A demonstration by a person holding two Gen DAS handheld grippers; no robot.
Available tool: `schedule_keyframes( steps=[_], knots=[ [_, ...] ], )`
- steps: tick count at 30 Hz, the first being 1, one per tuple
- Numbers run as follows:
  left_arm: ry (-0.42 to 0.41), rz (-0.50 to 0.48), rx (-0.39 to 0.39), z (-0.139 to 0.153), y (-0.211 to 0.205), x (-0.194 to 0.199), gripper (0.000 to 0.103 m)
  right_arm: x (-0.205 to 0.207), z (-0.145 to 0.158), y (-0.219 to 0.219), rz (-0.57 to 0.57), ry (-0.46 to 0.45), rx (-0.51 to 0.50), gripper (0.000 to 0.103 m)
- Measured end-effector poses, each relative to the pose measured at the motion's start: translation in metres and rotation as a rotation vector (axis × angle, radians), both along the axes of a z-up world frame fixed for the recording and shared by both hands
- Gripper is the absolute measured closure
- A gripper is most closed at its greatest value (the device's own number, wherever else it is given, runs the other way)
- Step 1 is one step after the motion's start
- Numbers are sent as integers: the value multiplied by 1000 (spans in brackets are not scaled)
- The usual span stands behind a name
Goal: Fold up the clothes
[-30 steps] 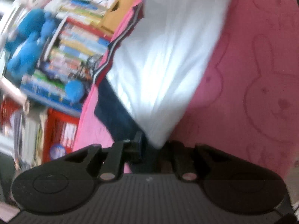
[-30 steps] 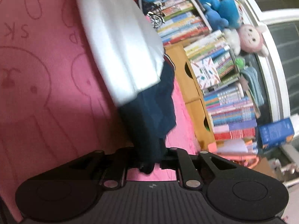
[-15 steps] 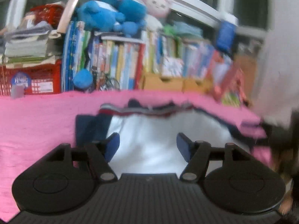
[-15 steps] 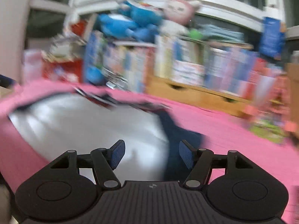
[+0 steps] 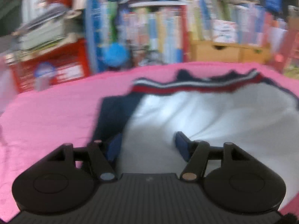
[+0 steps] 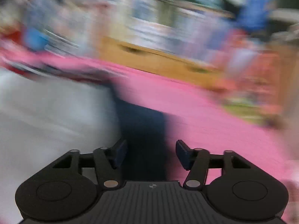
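Grippers apart: left gripper (image 5: 147, 145) and right gripper (image 6: 150, 154), jaws just narrowed slightly yet parted with nothing pinched, hang above a white-and-navy shirt (image 5: 214, 115) lying flat on the pink blanket (image 5: 48, 115) before the bookshelf (image 5: 149, 29).

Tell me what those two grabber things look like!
Both look the same. The left gripper and right gripper each have a black ribbed body, two round black discs, black link bars with shiny round pins, and dark blue pads on the jaws. The right one has a small round mark.
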State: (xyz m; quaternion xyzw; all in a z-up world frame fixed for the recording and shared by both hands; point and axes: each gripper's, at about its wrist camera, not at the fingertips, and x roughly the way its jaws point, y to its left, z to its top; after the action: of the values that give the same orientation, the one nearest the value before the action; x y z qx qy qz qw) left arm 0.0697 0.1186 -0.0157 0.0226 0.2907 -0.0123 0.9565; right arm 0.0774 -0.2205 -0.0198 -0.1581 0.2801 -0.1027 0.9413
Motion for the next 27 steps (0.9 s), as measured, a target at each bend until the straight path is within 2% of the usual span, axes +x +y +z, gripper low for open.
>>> schedule_keyframes(
  steps=[1, 3, 4, 7, 10, 12, 13, 16, 18, 19, 21, 22, 25, 27],
  knots=[
    [5, 25, -46, 4, 9, -1, 47, 2, -1, -15, -57, 21, -9, 46],
    [-4, 44, -138, 16, 21, -6, 47, -5, 6, -44, -118, 10, 118, 52],
    [-23, 17, -131, 22, 15, -5, 47, -10, 11, -46, -123, -7, 136, 52],
    [-67, -52, -87, 34, -11, 2, 46, -10, 29, -25, 49, -81, 290, 51],
    [-70, -76, -39, 30, -34, 26, 45, 3, 40, 17, 331, -48, 503, 45],
    [-59, -47, -32, 22, -38, 44, 46, 21, 32, 38, 433, 14, 567, 44],
    [-55, -33, -26, 18, -37, 48, 46, 33, 26, 46, 449, 44, 581, 44],
    [-24, 30, 57, 0, -30, 62, 44, 67, 6, 47, 411, 137, 599, 44],
    [13, 51, 100, -15, -21, 68, 44, 74, -8, 40, 329, 125, 480, 50],
    [31, 62, 117, -21, -16, 71, 43, 77, -14, 36, 288, 119, 420, 49],
    [46, 83, 55, -20, -6, 75, 43, 74, -24, 34, 224, 88, 293, 49],
    [56, 83, 42, -20, -3, 76, 43, 71, -25, 32, 212, 79, 279, 45],
    [56, 83, 53, -21, -5, 75, 43, 71, -27, 20, 151, 64, 271, 44],
    [57, 84, 47, -20, -4, 75, 42, 75, -31, 6, 79, 79, 297, 32]
  ],
)
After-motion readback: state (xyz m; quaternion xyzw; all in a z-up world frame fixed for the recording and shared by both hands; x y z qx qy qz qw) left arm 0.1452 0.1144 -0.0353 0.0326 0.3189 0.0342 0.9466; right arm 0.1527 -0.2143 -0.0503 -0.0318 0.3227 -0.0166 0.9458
